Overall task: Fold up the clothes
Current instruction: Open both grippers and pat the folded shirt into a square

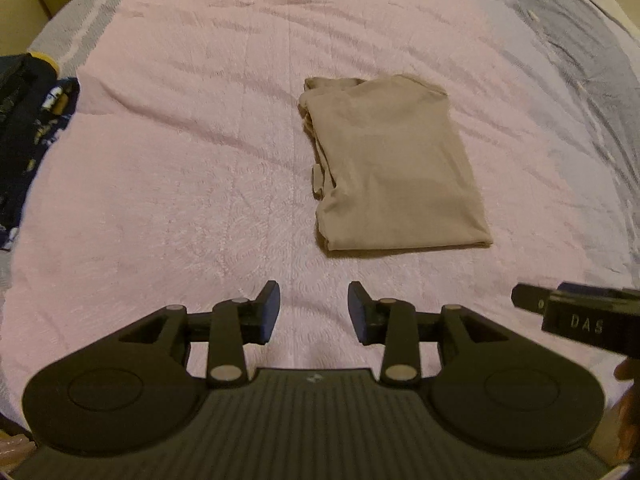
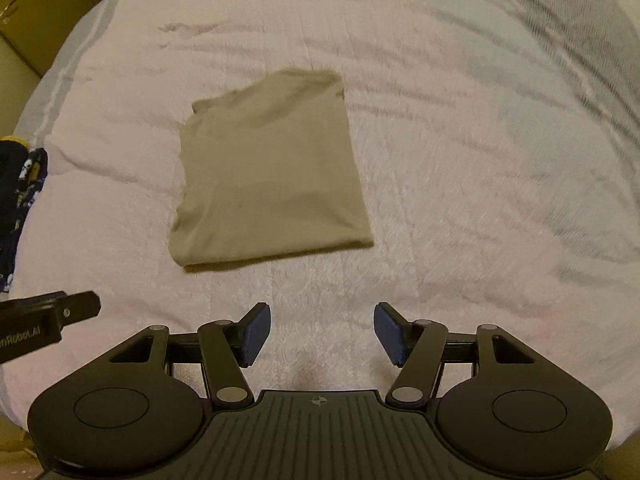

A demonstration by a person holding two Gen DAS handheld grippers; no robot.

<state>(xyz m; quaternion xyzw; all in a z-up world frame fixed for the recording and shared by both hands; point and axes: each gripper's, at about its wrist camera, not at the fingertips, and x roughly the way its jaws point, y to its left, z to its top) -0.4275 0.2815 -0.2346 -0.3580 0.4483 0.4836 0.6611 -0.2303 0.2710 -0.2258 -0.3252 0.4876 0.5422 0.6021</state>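
1. Now both tongs, left [image 1: 314, 312] and right [image 2: 322, 334], gape, empty.
2. Shirt [image 1: 390, 164] lies folded mid-frame on bed [image 1: 160, 200].
3. Judged: fold done; lift clear, then take dark pile [image 1: 24, 140] at left edge.

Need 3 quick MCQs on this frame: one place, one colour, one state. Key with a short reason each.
1. Where does the folded shirt lie?
A. on the pink bedspread
B. between the left gripper's fingers
C. on top of the dark patterned clothes

2. What colour is the folded shirt?
A. navy
B. tan
C. white

3. How does the right gripper stand?
A. shut on the shirt
B. shut on nothing
C. open, with nothing between its fingers

Key:
1 A: the shirt rests flat on the bedspread, apart from both grippers and from the dark patterned clothes at the left edge.
2 B: it reads tan in both views.
3 C: the blue pads stand wide apart over bare bedspread.
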